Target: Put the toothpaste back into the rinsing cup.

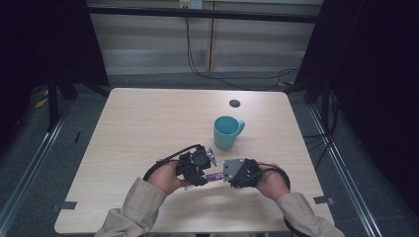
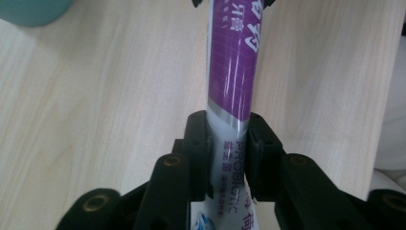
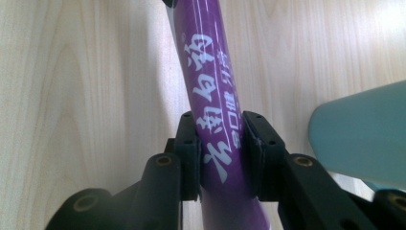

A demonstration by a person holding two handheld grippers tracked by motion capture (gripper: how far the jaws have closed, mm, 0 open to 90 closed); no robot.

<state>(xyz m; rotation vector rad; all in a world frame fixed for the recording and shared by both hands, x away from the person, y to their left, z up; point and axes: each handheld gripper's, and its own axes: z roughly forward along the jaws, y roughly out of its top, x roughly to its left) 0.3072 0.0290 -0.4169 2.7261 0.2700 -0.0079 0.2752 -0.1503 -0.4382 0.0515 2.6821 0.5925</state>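
A purple and white toothpaste tube (image 1: 213, 176) spans the gap between my two grippers near the table's front edge. My left gripper (image 1: 196, 170) is shut on the tube's white end (image 2: 229, 158), with both pads pressed against it. My right gripper (image 1: 233, 174) is shut on the purple part (image 3: 218, 143), printed with white characters. The two grippers face each other, each held in a hand with a beige sleeve. A teal mug (image 1: 226, 132) stands just behind them; its side shows in the right gripper view (image 3: 359, 134).
A light wooden table (image 1: 148, 123) carries a round dark cable hole (image 1: 234, 103) near its far edge. Black frames and cables stand beyond the table. Open tabletop lies to the left and behind the mug.
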